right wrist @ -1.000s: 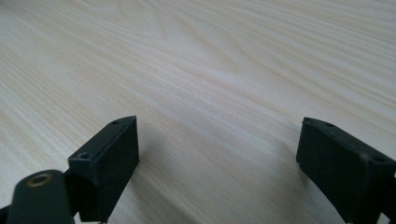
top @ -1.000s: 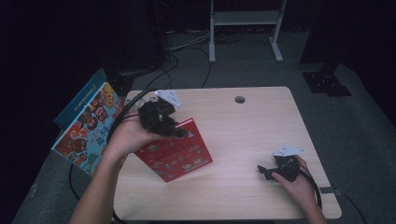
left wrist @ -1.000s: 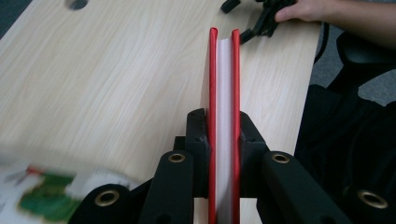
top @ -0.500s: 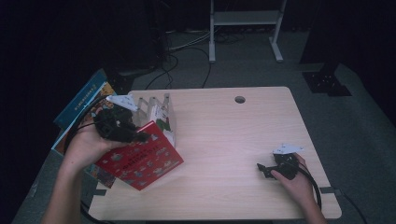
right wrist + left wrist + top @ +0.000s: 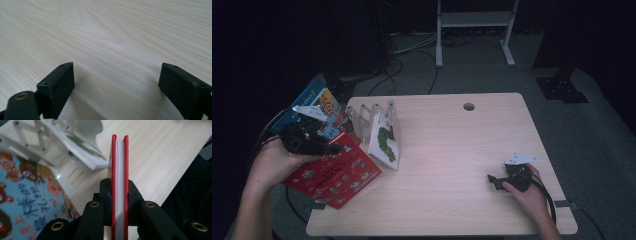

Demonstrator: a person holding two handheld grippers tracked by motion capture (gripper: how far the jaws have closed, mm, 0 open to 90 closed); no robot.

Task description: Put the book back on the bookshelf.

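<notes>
My left gripper is shut on a red picture book, held over the table's left front corner. In the left gripper view both black jaws clamp the red book by its edge, white pages showing between the red covers. A white book with a green caterpillar leans in a clear slotted book rack. My right gripper rests on the table at the front right, open; its two pads stand wide apart over bare wood.
A blue picture book lies at the rack's left, over the table's left edge; it appears as a blue cover in the left gripper view. A cable hole sits at the back of the wooden table. Cables trail across the floor behind.
My left gripper has carried the red book leftward, from the table's middle left to its left front corner, uncovering the rack and the white book. The right gripper has stayed in place.
</notes>
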